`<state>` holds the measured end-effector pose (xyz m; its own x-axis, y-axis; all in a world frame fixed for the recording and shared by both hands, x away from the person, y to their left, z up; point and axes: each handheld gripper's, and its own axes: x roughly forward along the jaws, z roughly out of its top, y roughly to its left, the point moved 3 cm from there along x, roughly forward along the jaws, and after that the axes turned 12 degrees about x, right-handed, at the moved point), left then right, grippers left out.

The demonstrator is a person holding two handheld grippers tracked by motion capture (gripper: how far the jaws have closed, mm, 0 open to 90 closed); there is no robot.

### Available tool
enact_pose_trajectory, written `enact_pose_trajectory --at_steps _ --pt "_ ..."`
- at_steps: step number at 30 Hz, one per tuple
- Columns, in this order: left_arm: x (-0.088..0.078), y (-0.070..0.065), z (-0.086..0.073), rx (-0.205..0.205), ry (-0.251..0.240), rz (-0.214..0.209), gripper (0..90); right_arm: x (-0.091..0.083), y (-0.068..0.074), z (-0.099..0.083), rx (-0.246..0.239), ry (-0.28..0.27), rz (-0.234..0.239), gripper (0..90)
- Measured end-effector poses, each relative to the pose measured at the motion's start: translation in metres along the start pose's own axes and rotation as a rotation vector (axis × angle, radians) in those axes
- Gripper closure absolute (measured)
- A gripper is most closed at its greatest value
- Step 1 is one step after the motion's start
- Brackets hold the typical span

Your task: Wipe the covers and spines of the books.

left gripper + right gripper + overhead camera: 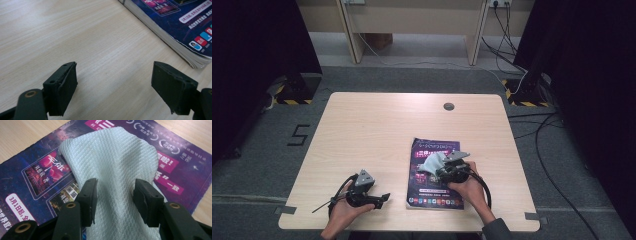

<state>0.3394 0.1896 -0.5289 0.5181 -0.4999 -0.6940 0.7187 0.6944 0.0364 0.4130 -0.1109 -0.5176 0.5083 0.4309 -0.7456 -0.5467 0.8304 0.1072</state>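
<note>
1. The right tool (115, 195) has its jaws clamped on a pale cloth (112, 165), bunched between the pads, and holds it over the magazine (40, 177).
2. The cloth runs straight ahead of this tool, its long side along the line of the jaws, its far end draped on the cover.
3. The magazine (435, 172) lies directly under the right tool (447, 170) on the worktop (377, 130), its long side running away from the person.
4. The left tool (113, 82) is open and empty over bare wood; the magazine's (175, 27) corner sits ahead and to its right.
5. The right hand (469, 187) is nearer, so any wiping likely falls to it.
</note>
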Motion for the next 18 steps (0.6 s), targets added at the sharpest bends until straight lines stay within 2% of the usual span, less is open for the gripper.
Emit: enact_pose_trajectory --at_steps 2,4,8,11,13,15,18 --pt "0.0 0.002 0.0 0.0 -0.002 0.01 19.8 -0.001 0.002 -0.001 0.002 -0.002 -0.007 55.5" --pt "-0.001 0.005 0.0 -0.013 -0.003 0.024 19.8 -0.001 0.008 -0.001 -0.019 0.009 0.005 55.5" --pt "-0.002 0.009 -0.001 -0.03 -0.005 0.042 19.5 0.001 0.029 -0.004 -0.062 0.017 0.045 55.7" --pt "-0.004 0.013 -0.003 -0.046 -0.002 0.055 19.3 0.003 0.051 -0.005 -0.103 0.023 0.081 56.0" --pt "-0.005 0.018 -0.003 -0.039 -0.001 0.072 19.3 0.003 0.065 -0.008 -0.135 0.024 0.11 56.4" --pt "-0.006 0.021 -0.005 -0.055 0.006 0.081 19.3 0.003 0.075 -0.01 -0.147 0.029 0.143 56.3" --pt "-0.007 0.024 -0.005 -0.067 0.001 0.087 19.3 0.002 0.083 -0.013 -0.166 0.027 0.148 56.5"
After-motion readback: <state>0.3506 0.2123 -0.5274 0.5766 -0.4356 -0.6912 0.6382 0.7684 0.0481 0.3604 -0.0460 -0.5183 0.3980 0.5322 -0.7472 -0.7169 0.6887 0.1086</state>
